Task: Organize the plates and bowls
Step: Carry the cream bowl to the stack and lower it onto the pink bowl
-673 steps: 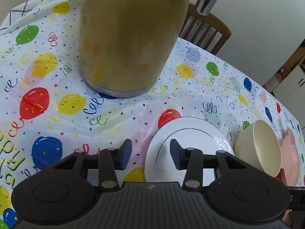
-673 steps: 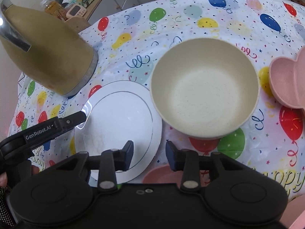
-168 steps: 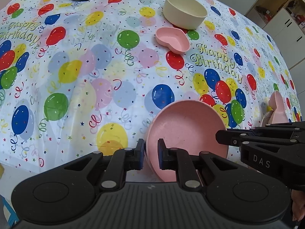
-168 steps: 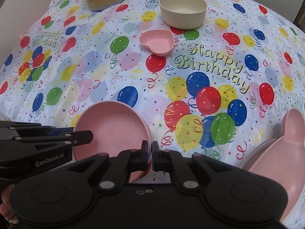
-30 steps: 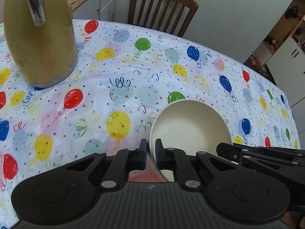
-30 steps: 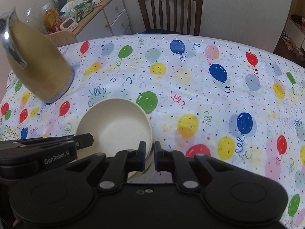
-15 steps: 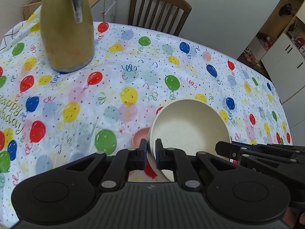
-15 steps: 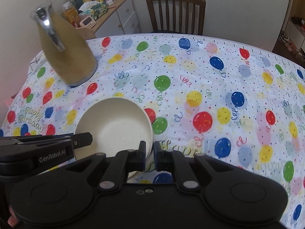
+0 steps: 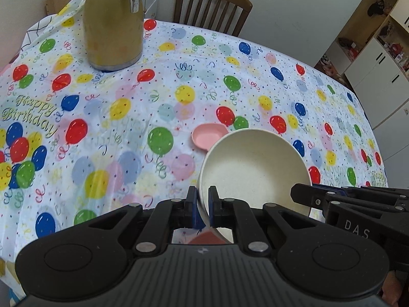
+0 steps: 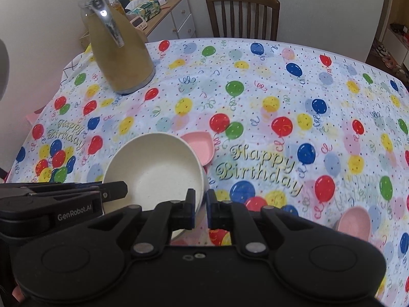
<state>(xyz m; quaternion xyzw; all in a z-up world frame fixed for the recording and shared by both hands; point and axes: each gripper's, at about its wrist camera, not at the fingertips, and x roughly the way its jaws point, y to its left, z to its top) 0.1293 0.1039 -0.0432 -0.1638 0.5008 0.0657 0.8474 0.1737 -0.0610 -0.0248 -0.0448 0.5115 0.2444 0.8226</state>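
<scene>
Both claws have carried the cream bowl (image 9: pixel 251 168) back and up since half a second ago; more desk (image 9: pixel 107 117) shows and the pink heart dish (image 9: pixel 208 135) is now exposed beyond the rim. Bowl is airborne above the desk's near half, tilted, mouth facing the cameras. Left claw (image 9: pixel 202 204) pinches the left rim wall, right claw (image 10: pixel 200 208) pinches the right rim wall; one finger inside, one outside on each.

Risks, as I judge them: thin rim grips on a smooth wall, so uneven pull between hands could twist the bowl out and drop it on the heart dish. Lowering blind could clip the dish.

Right view alone shows a pink plate (image 10: pixel 356 221) near the desk's right edge, likely stacking spot. Left view alone shows the cabinets (image 9: pixel 375 58). Kettle (image 10: pixel 120 51) is well clear.
</scene>
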